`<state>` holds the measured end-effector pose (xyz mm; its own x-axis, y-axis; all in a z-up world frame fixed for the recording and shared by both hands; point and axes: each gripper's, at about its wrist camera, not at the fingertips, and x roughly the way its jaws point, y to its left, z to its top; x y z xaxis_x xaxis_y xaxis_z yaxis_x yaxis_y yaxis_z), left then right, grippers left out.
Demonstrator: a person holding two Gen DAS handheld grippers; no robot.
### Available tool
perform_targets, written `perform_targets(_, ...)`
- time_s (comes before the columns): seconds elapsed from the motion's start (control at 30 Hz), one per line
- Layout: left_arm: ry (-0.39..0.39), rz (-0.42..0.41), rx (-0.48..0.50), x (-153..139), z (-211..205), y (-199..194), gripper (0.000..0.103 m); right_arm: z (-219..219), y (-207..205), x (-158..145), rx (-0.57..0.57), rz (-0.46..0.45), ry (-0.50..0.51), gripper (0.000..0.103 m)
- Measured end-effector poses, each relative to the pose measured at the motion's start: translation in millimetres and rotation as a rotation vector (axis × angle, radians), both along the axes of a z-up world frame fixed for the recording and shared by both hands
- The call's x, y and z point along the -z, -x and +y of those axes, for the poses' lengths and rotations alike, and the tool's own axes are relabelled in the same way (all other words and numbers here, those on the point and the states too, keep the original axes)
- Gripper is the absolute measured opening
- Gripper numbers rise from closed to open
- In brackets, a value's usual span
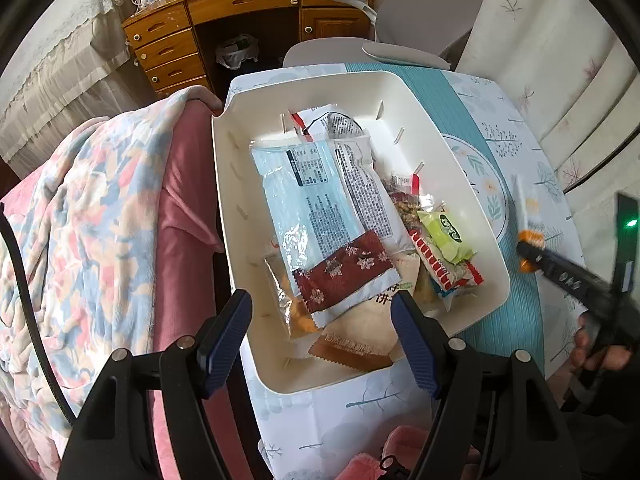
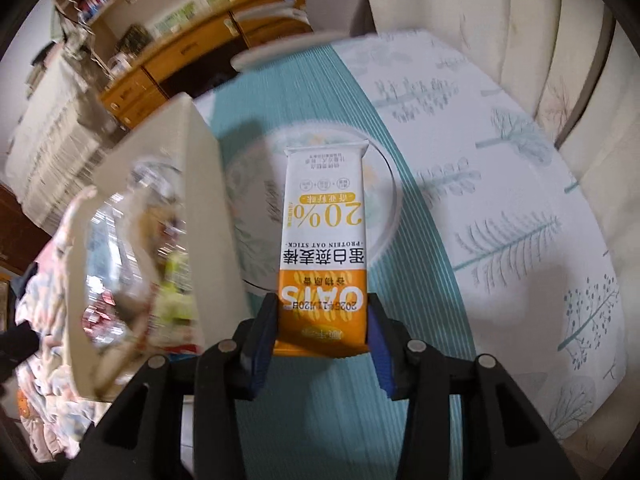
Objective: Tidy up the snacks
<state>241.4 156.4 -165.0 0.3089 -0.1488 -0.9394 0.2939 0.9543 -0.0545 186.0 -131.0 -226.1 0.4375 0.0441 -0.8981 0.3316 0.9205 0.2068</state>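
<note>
Background stuff: a wooden desk [image 1: 248, 20] with a stack of drawers runs along the back, with a small bin lined with a plastic bag [image 1: 237, 53] tucked underneath. A grey chair [image 1: 420, 12] sits just behind the surface [image 1: 516, 128], which has a tree-print cloth and a teal runner [image 1: 448, 96] down the middle. Off to the left there's a pastel fleece blanket [image 1: 80, 220] draped over something pink

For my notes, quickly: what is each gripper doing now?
Left gripper: open, holding nothing, above the white bin.
Right gripper: closed on the oat stick packet.
</note>
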Motion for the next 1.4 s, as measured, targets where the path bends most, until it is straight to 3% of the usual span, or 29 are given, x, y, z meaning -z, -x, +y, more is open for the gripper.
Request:
perform_targets(0.2,0.019,-0.011,-0.008,-2.8,5.7,7.6,0.071,26.0,-2.7,-32.6,-0.066,-0.097,-0.037,0.043)
perform_targets(0.43,0.071,-0.054,-0.025,-15.7,13.3,18.6,0.071,67.9,-7.6,-35.4,-0.156,-0.135,-0.113,0.043)
perform_targets(0.67,0.106,-0.089,-0.040,-26.7,14.7,38.2,0.071,88.3,-8.3,-41.3,-0.207,-0.197,-0.127,0.048)
perform_targets(0.7,0.106,-0.093,-0.051,-28.7,15.8,40.7,0.071,87.1,-8.2,-42.8,-0.210,-0.204,-0.127,0.050)
perform_targets(0.77,0.111,-0.106,-0.081,-33.8,17.8,46.6,0.071,84.0,-5.6,-47.9,-0.213,-0.212,-0.124,0.066)
perform_targets(0.9,0.138,-0.108,-0.142,-42.4,18.3,59.0,0.071,70.4,3.5,-57.6,-0.226,-0.214,-0.134,0.070)
perform_targets(1.03,0.189,-0.116,-0.223,-51.7,11.7,80.7,0.071,47.6,23.8,-67.7,-0.242,-0.191,-0.119,0.086)
perform_targets(1.27,0.163,-0.107,-0.299,-63.8,-34.1,124.8,0.078,-6.7,74.9,-95.3,-0.245,-0.126,-0.071,0.095)
perform_targets(1.4,0.233,-0.101,-0.319,-58.3,-65.3,149.6,0.080,-34.7,102.3,-110.7,-0.276,-0.096,-0.050,0.098)
